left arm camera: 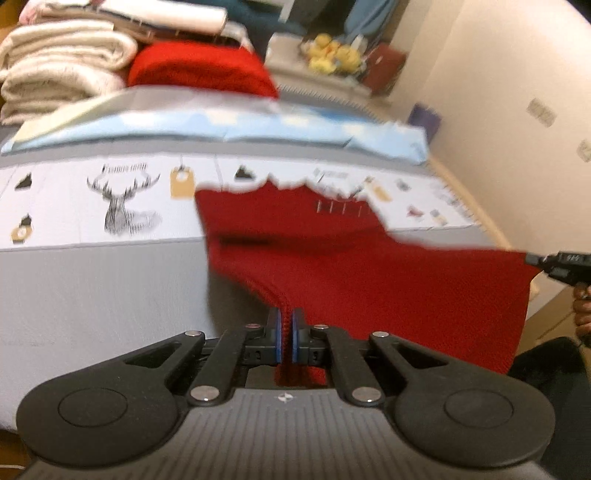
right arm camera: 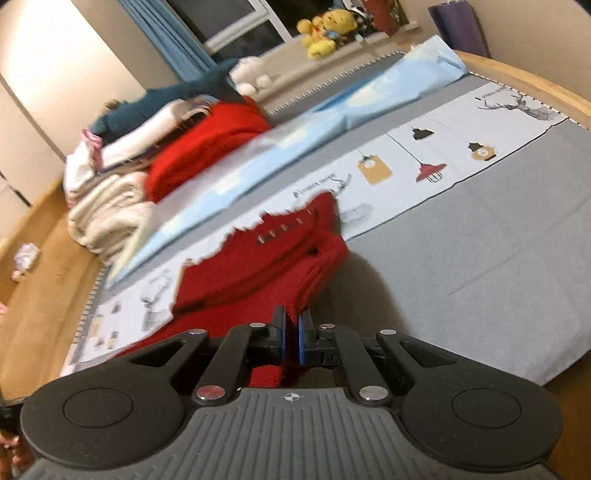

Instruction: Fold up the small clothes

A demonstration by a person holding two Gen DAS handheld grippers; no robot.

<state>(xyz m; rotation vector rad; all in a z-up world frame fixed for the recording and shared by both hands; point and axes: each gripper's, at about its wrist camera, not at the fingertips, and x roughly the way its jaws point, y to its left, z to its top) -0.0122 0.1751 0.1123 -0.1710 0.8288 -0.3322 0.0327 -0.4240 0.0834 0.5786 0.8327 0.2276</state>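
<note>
A small dark red knit garment [left arm camera: 351,251] hangs stretched between both grippers, with its far scalloped edge resting on the printed mat. My left gripper [left arm camera: 285,332] is shut on a near corner of it. My right gripper [right arm camera: 291,336] is shut on another edge of the same garment [right arm camera: 266,266], which shows a row of small buttons. The right gripper's tip also shows at the right edge of the left wrist view [left arm camera: 557,264], pulling the cloth taut.
The garment lies over a grey mat [left arm camera: 92,295] with a white printed strip of deer and lamps [right arm camera: 443,151]. Behind are a light blue folded sheet [left arm camera: 221,125], a folded bright red knit [left arm camera: 199,70], stacked cream blankets [left arm camera: 62,62] and yellow plush toys [right arm camera: 321,29].
</note>
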